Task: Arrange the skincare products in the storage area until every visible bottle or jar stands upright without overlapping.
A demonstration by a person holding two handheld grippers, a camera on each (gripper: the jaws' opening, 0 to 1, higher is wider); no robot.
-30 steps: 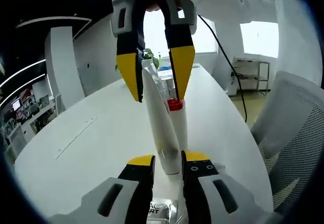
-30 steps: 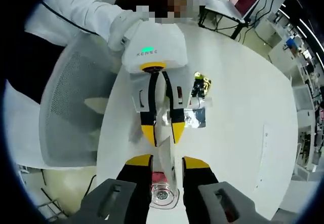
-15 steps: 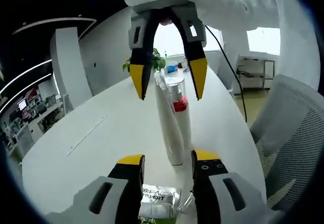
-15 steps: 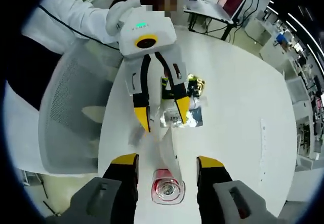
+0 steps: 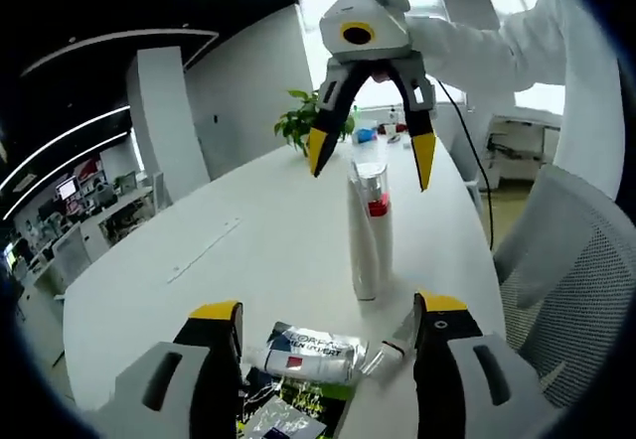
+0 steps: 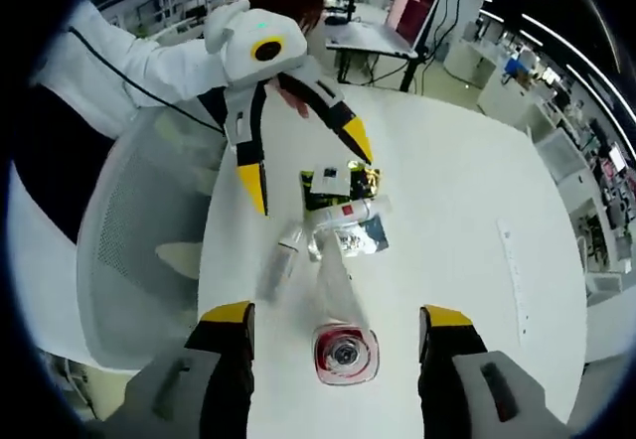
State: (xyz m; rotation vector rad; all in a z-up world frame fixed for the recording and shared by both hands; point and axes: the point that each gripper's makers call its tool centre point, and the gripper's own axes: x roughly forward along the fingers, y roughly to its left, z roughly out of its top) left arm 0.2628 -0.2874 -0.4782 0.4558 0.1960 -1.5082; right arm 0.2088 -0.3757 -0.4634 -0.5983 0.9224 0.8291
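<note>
A: Here we see the white tube standing on its cap on the tabletop, with the red-banded bottle upright just behind it, the two touching or nearly so. What does the step in hand ask of us?

B: In our judgement, a clean release. Both tools are clear of the pair: the left hand-held gripper has its jaws spread wide and holds nothing, and the right hand-held gripper hangs above the bottle, likewise agape and empty. We should draw straight away and avoid brushing the tall tube, which looks easy to tip.

A: And the rest?

B: In the right gripper view, the bottle lies directly below the right hand-held gripper, between its jaws but untouched. Beyond it, a small bottle lies on its side over flat sachets, and a clear vial lies beside them, near the left hand-held gripper. We judge these still to be stood up, well apart from the pair.
</note>
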